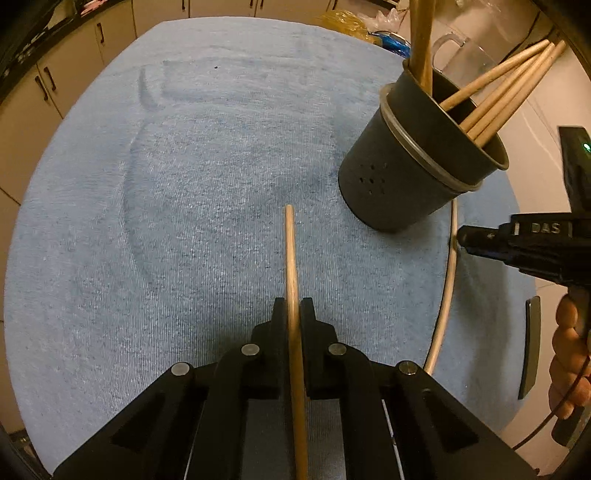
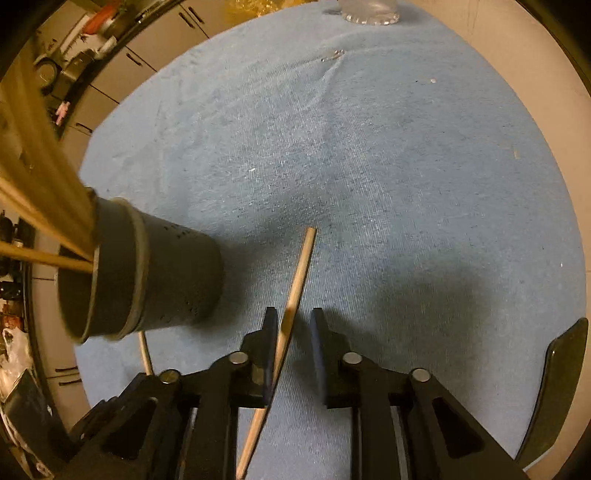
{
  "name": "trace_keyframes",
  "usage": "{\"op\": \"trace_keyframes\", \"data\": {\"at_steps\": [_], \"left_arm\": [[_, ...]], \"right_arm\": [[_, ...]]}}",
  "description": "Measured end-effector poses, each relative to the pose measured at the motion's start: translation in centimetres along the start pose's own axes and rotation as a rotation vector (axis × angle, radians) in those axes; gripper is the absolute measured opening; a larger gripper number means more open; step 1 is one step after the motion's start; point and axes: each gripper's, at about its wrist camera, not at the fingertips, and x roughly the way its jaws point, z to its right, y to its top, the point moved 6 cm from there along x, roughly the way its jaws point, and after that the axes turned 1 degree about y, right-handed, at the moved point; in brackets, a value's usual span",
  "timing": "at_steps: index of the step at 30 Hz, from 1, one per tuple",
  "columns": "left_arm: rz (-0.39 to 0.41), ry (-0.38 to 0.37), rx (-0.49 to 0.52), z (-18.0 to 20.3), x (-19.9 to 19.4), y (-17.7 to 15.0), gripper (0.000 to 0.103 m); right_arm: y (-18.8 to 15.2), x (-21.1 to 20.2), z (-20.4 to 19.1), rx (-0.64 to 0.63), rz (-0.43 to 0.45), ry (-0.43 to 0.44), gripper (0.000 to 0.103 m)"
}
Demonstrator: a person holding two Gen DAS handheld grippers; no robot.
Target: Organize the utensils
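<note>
Two chopsticks are what I am working with, one under each of my tools, on a blue towel (image 1: 184,184) spread over the counter (image 2: 517,55). My left gripper (image 1: 294,310) points steeply down, and its fingers (image 1: 279,314) are pressed together on a wooden chopstick (image 1: 290,251), which runs straight ahead between them with its far tip over the towel. My right gripper (image 2: 293,319) also points steeply down; its fingers (image 2: 271,325) stand a little apart, with a second chopstick (image 2: 301,266) slanting through the gap. That stick lies close against the left finger, while clear space shows between it and the right finger, so I do not see a firm clamp on it. In the left wrist view the right gripper's tip sits just beside this pale stick, near the towel's right edge, and a hand (image 1: 569,354) grips the tool's handle. A dark grey utensil cup (image 1: 410,166), with small holes in its wall and a pale band below its rim, stands on the towel between the two tools, ahead and right of the left gripper and just left of the right one. Several wooden sticks (image 1: 506,85) already lean out of it, together with a broader wooden handle (image 1: 421,40). Behind the cup a clear glass jug (image 1: 465,51) stands near the far edge, with a yellow bag (image 1: 343,22) beside it. Pale cabinets (image 1: 74,48) line the far wall.
</note>
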Motion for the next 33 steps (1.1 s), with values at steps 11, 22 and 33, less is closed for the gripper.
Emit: {"op": "trace_keyframes", "data": {"at_steps": [11,22,33], "left_arm": [[0.077,-0.039,0.022,0.6,-2.6,-0.7,0.006],[0.314,-0.083,0.071,1.1,-11.3,0.2,0.006],[0.383,-0.100,0.128,2.0,-14.7,0.2,0.006]], "right_arm": [[-1.1,-0.5,0.2,-0.007,0.016,0.037,0.006],[-4.9,-10.7,-1.8,-0.101,0.333,0.157,0.006],[-7.5,-15.1,-3.8,-0.128,0.493,0.144,0.005]]}}
